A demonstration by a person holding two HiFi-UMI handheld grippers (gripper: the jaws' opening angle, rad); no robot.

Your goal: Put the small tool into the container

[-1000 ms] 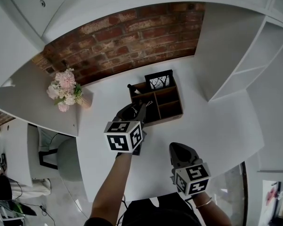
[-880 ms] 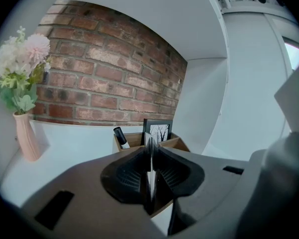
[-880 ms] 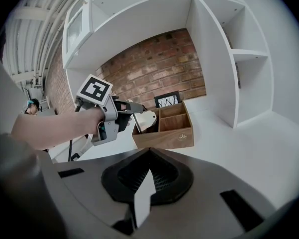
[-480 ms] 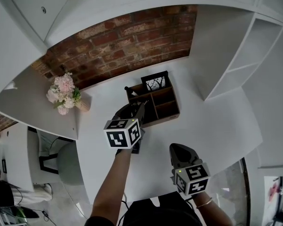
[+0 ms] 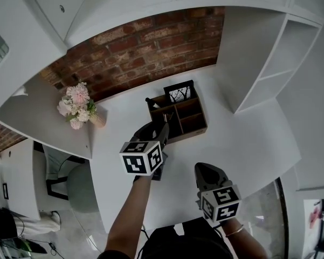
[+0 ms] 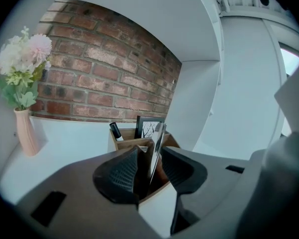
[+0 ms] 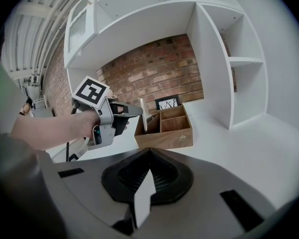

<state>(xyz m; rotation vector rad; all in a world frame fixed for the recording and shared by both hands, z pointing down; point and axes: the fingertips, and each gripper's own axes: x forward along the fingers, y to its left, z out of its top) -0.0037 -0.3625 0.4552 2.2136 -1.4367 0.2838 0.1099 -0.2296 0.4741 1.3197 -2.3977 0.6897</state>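
The left hand-held gripper (image 6: 150, 152) reaches to the wooden container (image 5: 194, 131), which stands on the white worktop (image 5: 242, 144) at about 1 o'clock from the gripper's marker cube in the head view. Its jaws have just been opening and now stand spread. The small tool (image 6: 160, 136), a thin flat metal strip, is between them. It stands nearly upright, its top tilted toward 1 o'clock in the left gripper view, and there is a clear gap on the left jaw's side. Its lower end goes down into the container's near-left compartment, the one at 7 o'clock in the head view. Whether it touches the bottom cannot be told.

The right hand-held gripper (image 7: 149, 152) is at 5 o'clock from the left one, well apart from the container. Its jaws are pressed together at the tips with nothing between them.

A framed picture (image 5: 180, 92) and a black pen (image 6: 115, 131) stand in the back compartments. A vase of flowers (image 5: 78, 104) sits at 9 o'clock from the container.
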